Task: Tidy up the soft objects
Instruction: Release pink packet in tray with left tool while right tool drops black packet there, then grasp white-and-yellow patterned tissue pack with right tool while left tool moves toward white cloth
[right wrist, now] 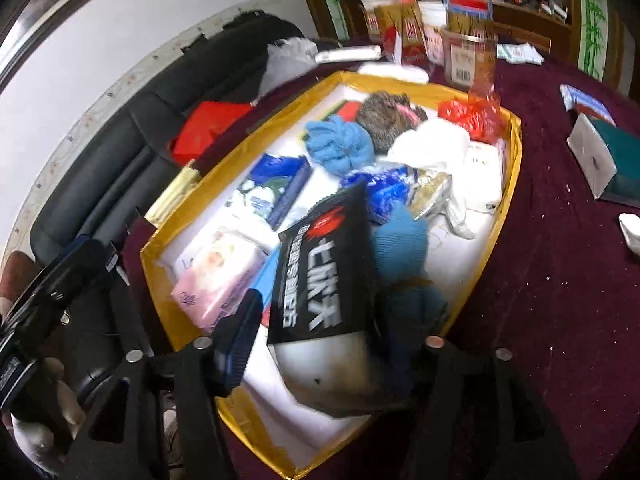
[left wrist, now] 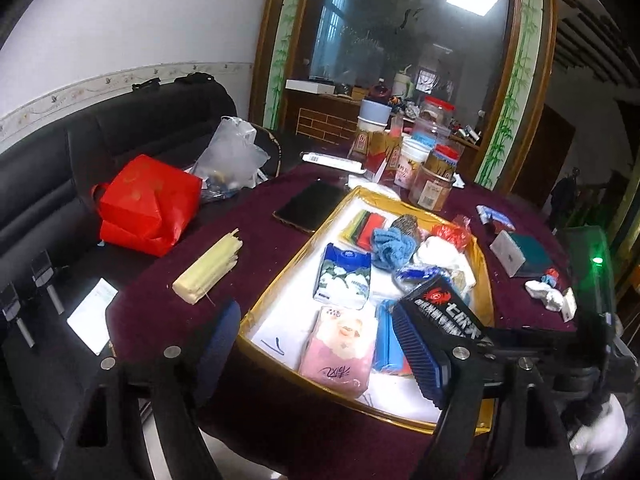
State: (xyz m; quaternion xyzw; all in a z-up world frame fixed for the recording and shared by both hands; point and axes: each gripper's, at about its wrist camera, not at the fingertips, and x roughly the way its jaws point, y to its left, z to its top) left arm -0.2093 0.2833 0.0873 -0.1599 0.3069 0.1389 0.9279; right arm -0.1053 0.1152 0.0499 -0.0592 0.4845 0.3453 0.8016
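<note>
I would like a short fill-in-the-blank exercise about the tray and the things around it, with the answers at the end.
1. The tray on the table has a rim of ____ colour.
2. The phone lies on the tablecloth, which is dark ____.
3. On the sofa beside the table stands a paper bag of ____ colour.
4. The black packet between the right gripper fingers bears ____ lettering.

Answers: gold; red; red; white
</note>
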